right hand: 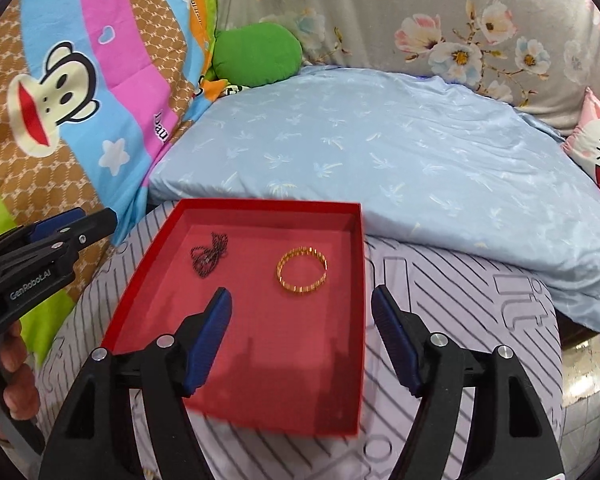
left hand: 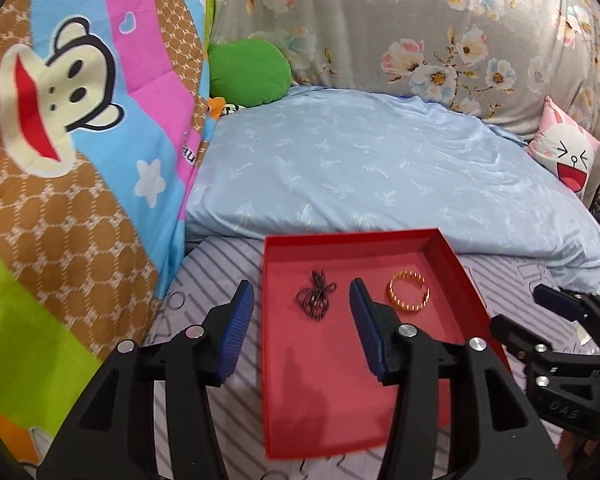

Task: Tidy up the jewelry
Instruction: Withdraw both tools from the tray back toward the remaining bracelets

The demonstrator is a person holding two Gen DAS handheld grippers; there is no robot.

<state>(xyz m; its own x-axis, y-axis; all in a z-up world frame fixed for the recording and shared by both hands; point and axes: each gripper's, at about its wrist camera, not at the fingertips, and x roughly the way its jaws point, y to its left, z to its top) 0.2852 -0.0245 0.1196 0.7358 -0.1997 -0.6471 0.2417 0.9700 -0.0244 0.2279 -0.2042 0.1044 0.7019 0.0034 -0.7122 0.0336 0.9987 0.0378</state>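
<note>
Both grippers are hovering over the near half of the red tray [right hand: 352, 320], nothing between the fingers of either. The right gripper [right hand: 300, 312] is standing wide, jaws empty, its left pad [right hand: 210, 340] over the tray floor and its right pad [right hand: 396, 340] hanging just outside the tray's right wall. The left gripper [left hand: 302, 312] is sitting at a middling gap, also empty, with its left pad [left hand: 236, 332] outside the left wall and its right pad [left hand: 366, 332] over the floor. Ahead of the fingers, the two pieces are lying flat on the tray floor toward the far half, apart from each other: the black cord [right hand: 210, 254] on the left, bunched in a loose tangle with no clear long axis, and the gold bangle [right hand: 302, 272] on the right, lying ring-flat with its opening facing up. The bangle is sitting straight ahead of the right gripper, between its pad lines, so the right hand looks nearer to it; in the left view the cord [left hand: 316, 296] is falling between the left pads and the bangle [left hand: 408, 292] is just right of them, so the left looks nearer the cord. Both pieces are already inside the tray, so the sorting looks largely done. Beyond the tray, a blue pillow [right hand: 380, 152] is lying across the bed.
</note>
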